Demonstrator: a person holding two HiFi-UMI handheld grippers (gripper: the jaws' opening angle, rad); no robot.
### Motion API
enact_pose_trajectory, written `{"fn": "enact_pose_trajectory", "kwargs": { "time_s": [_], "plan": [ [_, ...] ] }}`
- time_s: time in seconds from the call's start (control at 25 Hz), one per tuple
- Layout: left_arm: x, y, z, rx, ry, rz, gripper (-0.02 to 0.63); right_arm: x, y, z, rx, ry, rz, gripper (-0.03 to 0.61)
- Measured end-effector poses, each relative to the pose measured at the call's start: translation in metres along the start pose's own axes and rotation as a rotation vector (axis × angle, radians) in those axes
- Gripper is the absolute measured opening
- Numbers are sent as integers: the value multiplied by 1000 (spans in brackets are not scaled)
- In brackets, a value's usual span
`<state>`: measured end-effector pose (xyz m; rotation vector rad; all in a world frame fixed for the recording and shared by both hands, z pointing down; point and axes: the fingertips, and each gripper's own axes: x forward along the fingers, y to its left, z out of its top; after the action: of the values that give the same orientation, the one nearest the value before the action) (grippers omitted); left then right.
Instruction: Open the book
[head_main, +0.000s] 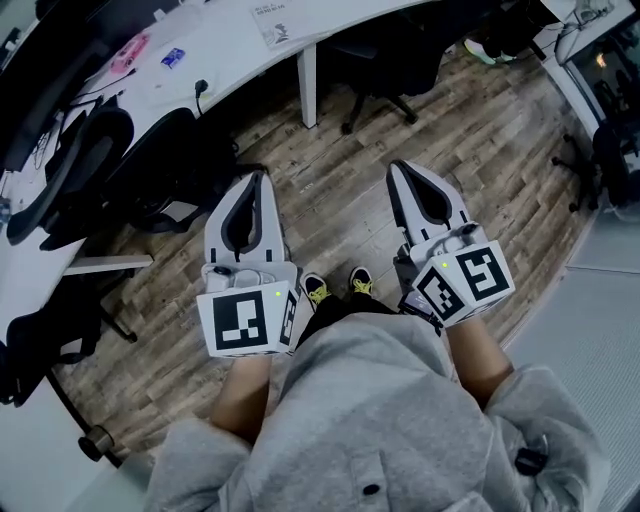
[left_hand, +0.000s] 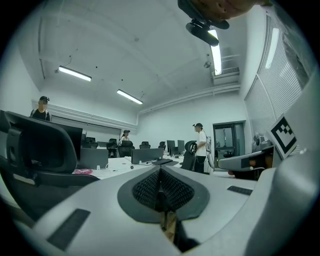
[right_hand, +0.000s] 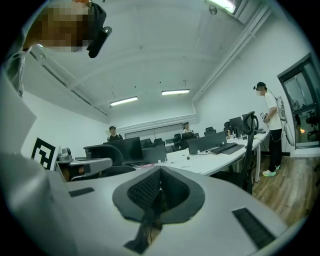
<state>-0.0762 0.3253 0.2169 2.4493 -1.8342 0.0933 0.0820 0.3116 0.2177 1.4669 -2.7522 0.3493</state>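
Head view: the left claw and right claw reach out side by side, apart, above the wooden floor. Each has its jaws closed together with nothing between them. A white worktop curves well beyond them; a printed white item lies there, and whether it is the book I cannot tell

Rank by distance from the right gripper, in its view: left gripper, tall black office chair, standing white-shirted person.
1. Grey left gripper, at the left.
2. Tall black office chair, at the right.
3. Standing white-shirted person, just beyond that chair.
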Motion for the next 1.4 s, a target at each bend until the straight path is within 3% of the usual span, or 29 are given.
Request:
{"fn": "enact_pose_trajectory", "kwargs": {
  "time_s": [0.8,1.4],
  "plan": [
    [-13,24,1,-1,-24,-21,11,16,44,3,-35,-23,81,27],
    [66,39,6,20,-13,-15,11,89,-9,14,-24,-29,118,28]
  ]
}}
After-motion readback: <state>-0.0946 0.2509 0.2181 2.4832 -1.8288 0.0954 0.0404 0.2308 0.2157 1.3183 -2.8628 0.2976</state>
